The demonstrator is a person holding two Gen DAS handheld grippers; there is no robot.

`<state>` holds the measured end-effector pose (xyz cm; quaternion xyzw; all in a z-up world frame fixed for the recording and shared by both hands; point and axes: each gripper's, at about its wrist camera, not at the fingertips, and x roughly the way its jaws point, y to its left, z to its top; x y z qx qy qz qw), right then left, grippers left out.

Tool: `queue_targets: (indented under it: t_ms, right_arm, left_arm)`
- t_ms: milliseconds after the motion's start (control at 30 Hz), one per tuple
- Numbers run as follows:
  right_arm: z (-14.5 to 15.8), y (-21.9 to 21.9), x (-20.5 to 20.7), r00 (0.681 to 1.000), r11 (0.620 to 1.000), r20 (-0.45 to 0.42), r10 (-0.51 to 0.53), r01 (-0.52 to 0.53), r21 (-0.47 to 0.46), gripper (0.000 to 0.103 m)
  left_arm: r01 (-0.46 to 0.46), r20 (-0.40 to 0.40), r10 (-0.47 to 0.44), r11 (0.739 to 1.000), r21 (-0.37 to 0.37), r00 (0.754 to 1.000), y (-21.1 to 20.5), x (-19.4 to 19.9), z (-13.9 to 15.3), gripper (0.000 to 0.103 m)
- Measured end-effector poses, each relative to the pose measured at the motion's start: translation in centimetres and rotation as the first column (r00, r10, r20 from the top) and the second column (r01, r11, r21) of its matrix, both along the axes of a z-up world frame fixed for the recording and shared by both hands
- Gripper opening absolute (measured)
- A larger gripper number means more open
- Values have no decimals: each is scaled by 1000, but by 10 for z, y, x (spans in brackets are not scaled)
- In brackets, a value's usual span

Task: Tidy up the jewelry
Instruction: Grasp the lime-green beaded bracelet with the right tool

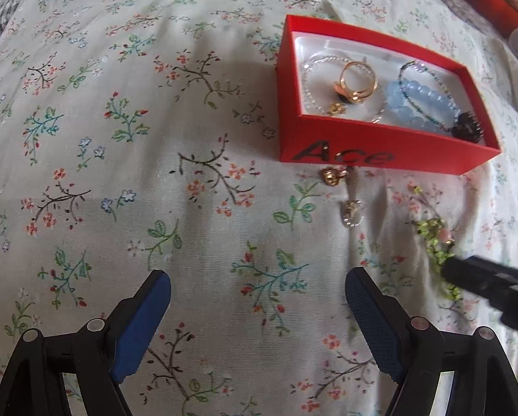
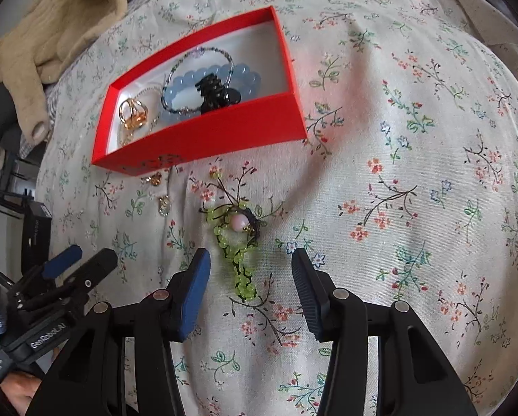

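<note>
Your right tool (image 2: 251, 279) hangs released over the green beaded bracelet (image 2: 236, 242), which lies on the floral bedspread (image 2: 397, 173) just in front of the red box (image 2: 203, 138). Its long axis runs from the tool toward the box, pink bead at the far end. Lower straight, pinching across the strand. Your left tool (image 1: 257, 300) is released, seemingly idle.

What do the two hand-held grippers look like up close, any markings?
Both are black plastic frames with silver pivot pins and blue textured pads. The left hand-held gripper shows them on both fingers, as does the right hand-held gripper. In the right wrist view, the left one's body carries white GenRobot.AI lettering.
</note>
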<state>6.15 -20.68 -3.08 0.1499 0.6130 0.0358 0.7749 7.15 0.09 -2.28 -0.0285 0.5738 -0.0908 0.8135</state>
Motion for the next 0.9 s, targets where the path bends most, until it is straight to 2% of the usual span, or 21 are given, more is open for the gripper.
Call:
queue_targets:
  t_ms: [33,100,167,200,400,500,567,600,667,733,800,900]
  right_arm:
    - [-3,2,0,1000,1000,-11,7,-7,0,35]
    - [-8,4,1,1000,1000,-21,20,-20,-2,22]
    - [-7,4,1,1000,1000,-13,29,-29,4,14]
    - [-4,4,1,999,999,-1,33,-33,14,5]
    - [28,-5,-4,993,999,115,21,-24,25,5]
    - [40,-11,-8,988,999,153,2,-8,40,5]
    - [49,-13,-11,984,998,179,-10,-1,61,5]
    - [54,-14,-13,981,998,194,-13,0,69,5]
    - [63,-13,-14,975,997,223,-11,-5,71,5]
    - [67,-9,-15,971,998,238,-5,-10,59,5]
    - [66,-7,-14,972,998,235,5,-18,54,5]
    - [60,-11,-12,977,998,213,2,-15,61,5]
  left_arm:
    - [0,3,0,1000,-10,1000,-1,0,1,86]
    - [-1,7,1,1000,-22,1000,-1,0,3,86]
    - [-4,7,4,999,-32,1000,-2,0,3,86]
    - [-4,6,4,999,-39,1000,-1,0,3,86]
    - [-6,-2,6,995,-102,1000,3,2,3,78]
    - [-18,-12,17,990,-142,1000,5,3,2,69]
    - [-28,-19,25,984,-174,1000,6,4,1,57]
    - [-31,-20,28,981,-191,999,7,5,1,54]
    - [-33,-23,28,973,-228,999,6,9,-2,39]
    - [-35,-35,26,964,-262,999,4,12,-7,28]
    - [-49,-50,36,955,-294,998,4,17,-12,25]
    - [-78,-30,73,947,-312,997,7,24,-12,25]
